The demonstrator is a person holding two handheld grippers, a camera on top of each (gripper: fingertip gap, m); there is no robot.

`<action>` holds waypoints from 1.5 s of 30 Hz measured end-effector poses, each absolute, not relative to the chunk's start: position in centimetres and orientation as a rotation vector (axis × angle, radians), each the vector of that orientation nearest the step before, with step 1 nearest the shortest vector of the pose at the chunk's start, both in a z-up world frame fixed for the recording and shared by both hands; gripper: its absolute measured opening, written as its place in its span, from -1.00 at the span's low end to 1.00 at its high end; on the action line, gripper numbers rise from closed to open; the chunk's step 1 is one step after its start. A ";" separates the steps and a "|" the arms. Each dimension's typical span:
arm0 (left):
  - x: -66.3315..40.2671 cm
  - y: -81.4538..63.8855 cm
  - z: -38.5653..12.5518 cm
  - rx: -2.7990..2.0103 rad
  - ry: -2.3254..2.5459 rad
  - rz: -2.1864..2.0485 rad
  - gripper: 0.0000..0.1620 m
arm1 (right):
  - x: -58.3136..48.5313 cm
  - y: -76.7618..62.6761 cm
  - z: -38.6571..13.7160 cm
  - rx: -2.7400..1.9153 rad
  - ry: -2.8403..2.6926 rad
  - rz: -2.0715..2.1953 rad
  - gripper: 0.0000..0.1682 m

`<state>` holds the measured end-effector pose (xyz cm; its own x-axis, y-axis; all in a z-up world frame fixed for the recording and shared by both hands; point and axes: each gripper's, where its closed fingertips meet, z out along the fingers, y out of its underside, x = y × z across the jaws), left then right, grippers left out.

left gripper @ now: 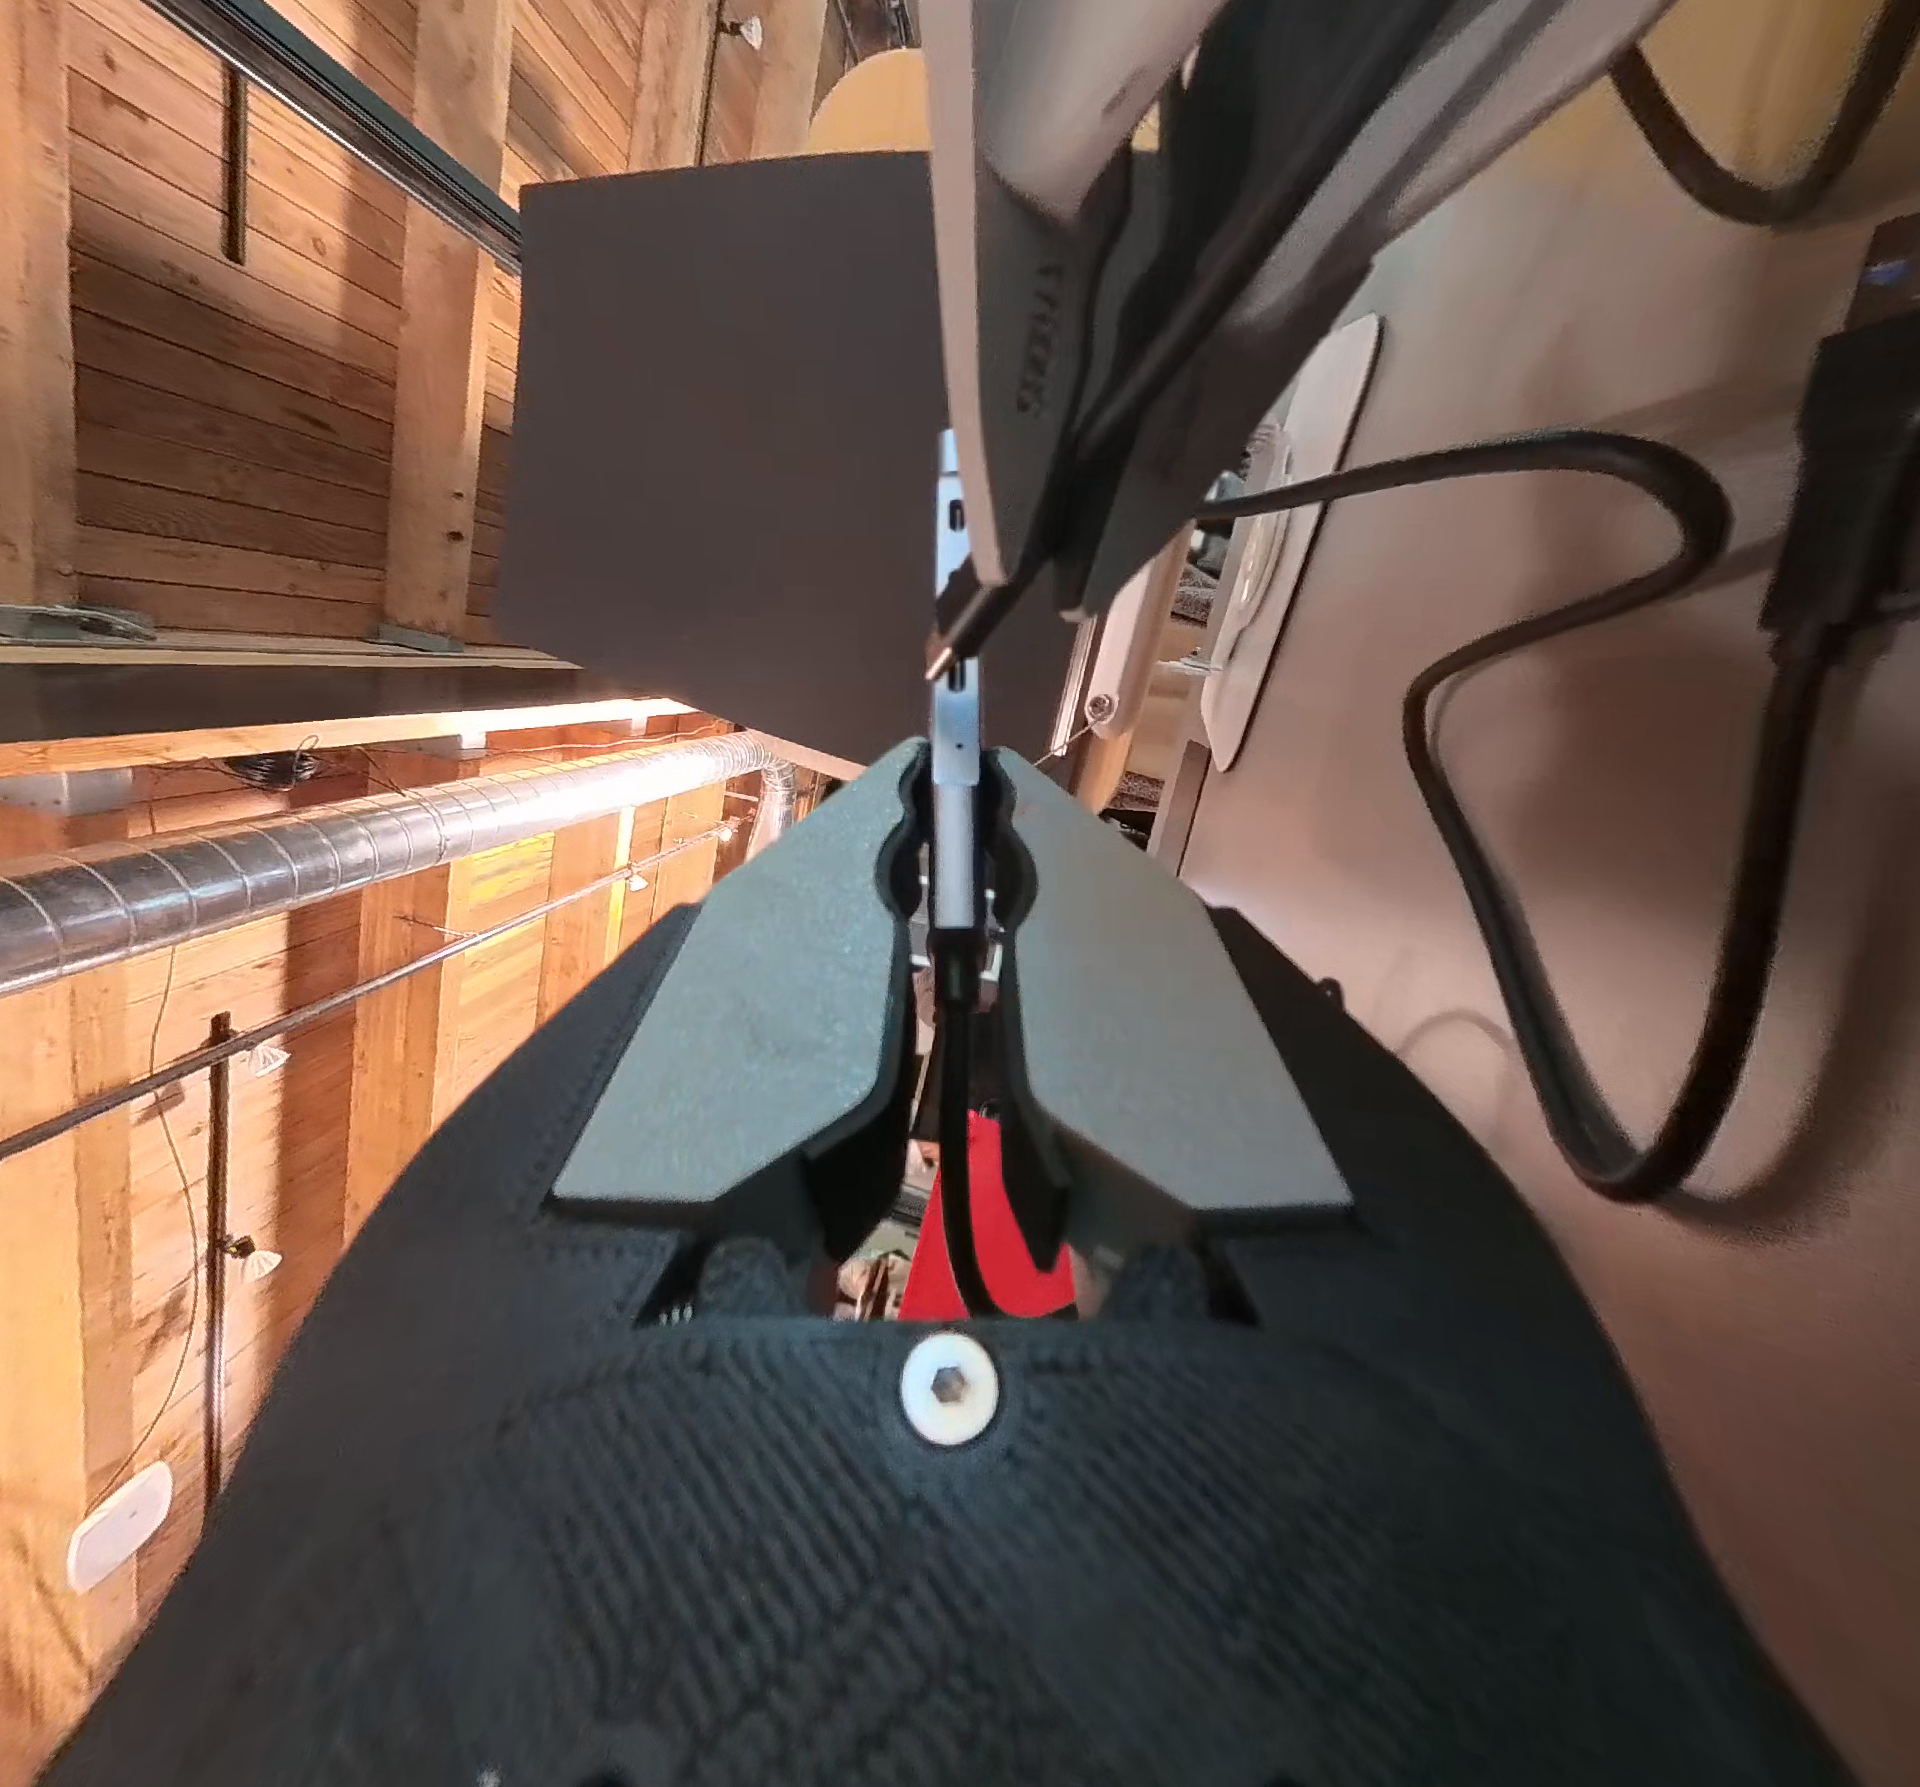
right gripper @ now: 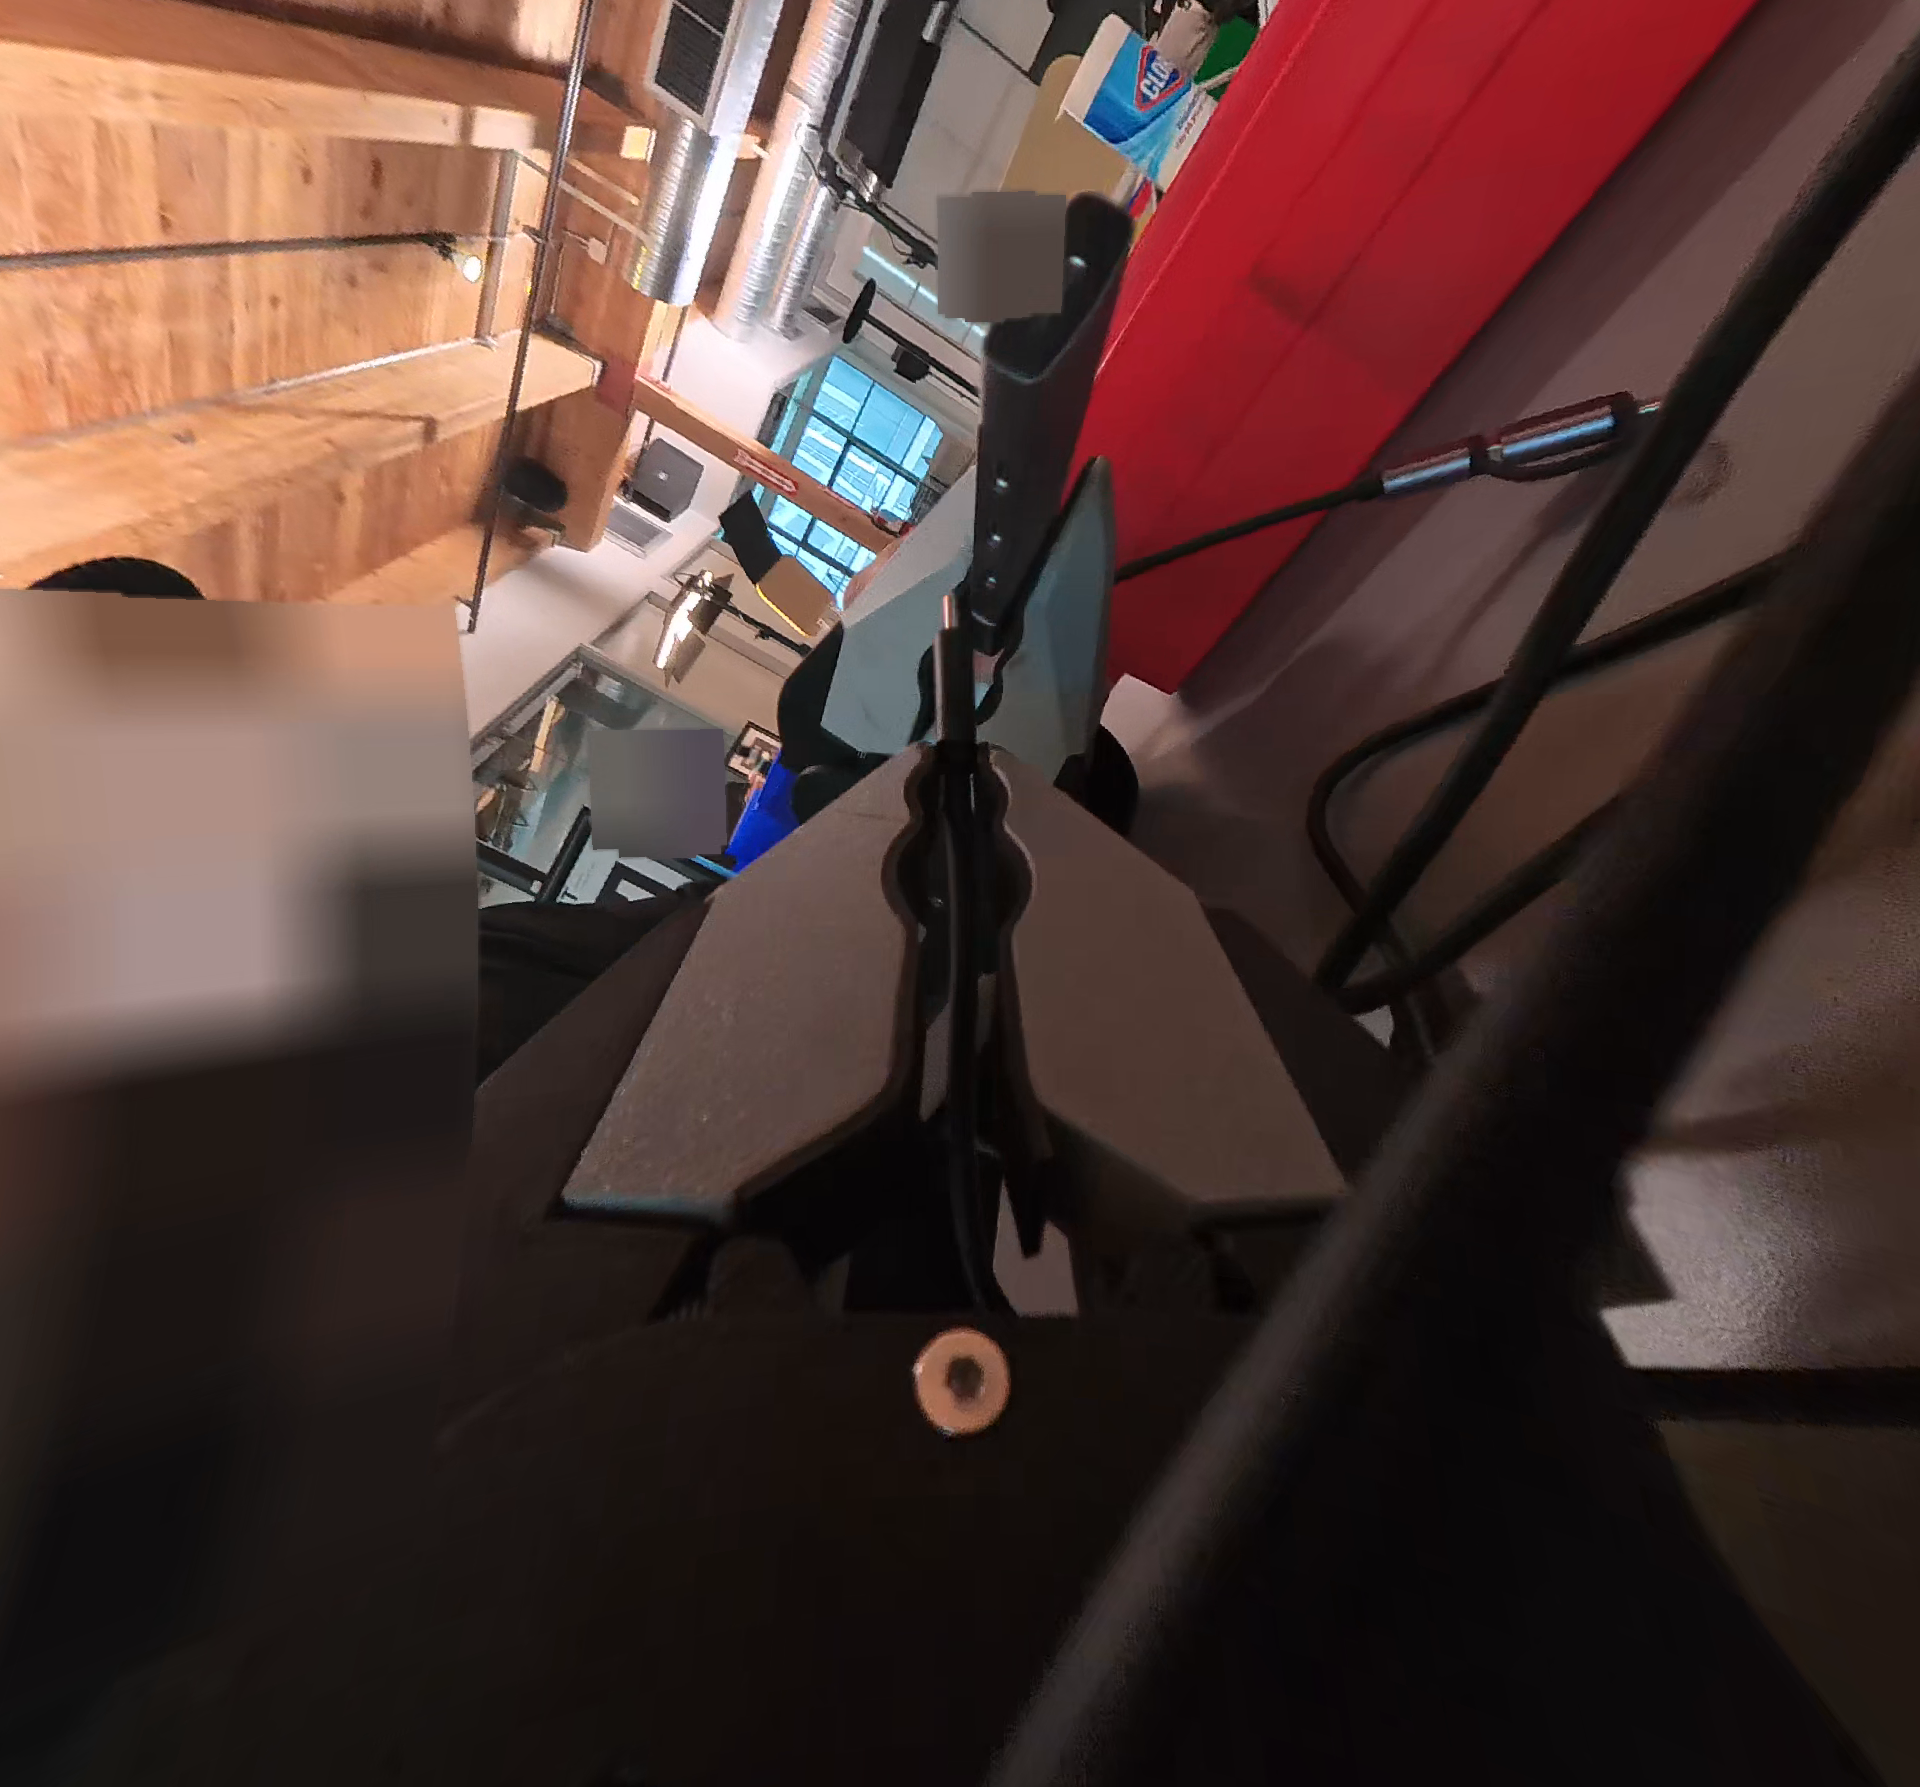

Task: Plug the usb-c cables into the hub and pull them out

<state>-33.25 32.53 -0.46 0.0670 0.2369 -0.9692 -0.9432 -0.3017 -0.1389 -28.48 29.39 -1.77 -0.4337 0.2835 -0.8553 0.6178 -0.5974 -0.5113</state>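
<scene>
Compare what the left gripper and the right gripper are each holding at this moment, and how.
The left gripper is shut on the slim silver metal hub, gripping its cabled end so the port edge sticks out ahead. The right gripper is shut on the thin black usb-c cable just behind its plug. The hub is rigid and silver; the cable is black with a bare metal tip, near a port but not inserted. Both are pinched at the fingertips.

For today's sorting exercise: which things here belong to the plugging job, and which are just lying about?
In the job:
- hub, held in the left tool
- USB-C plug, held in the right tool, tip just short of the hub

Lying about:
- red box
- spare cable on the table
- black loop of cable
</scene>
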 end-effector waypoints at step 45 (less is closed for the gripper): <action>-31.7 31.8 -2.6 -1.168 1.087 1.510 -0.92 | -27.9 28.7 -4.4 1.512 0.852 -1.970 -0.98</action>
